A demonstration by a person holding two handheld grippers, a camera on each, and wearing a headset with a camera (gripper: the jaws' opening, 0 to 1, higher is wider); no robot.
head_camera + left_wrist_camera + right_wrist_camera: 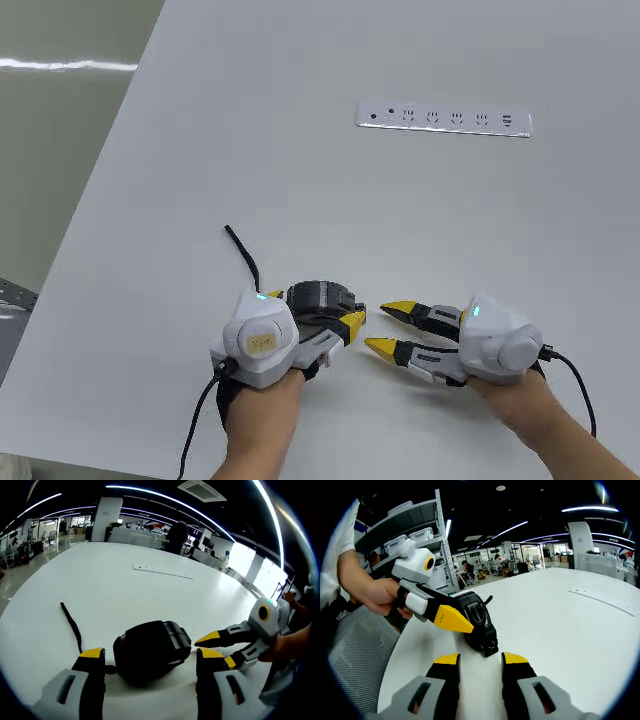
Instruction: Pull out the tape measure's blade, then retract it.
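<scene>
A black, round-cased tape measure (320,299) lies on the white worktop (420,220), with a white power strip (444,119) well beyond it and its thin black wrist strap (243,255) trailing off to its far left. The left gripper (314,309) straddles the tape measure, jaws apart with a slim gap on each side. Just right of the tape measure, the right gripper (390,327) points at it with jaws spread, holding nothing.

A white desk (300,150) spans the head view, a power strip (444,118) flat at its upper right. Right gripper view: mesh chair (355,660) lower left, shelf (395,527) with bins upper left.
</scene>
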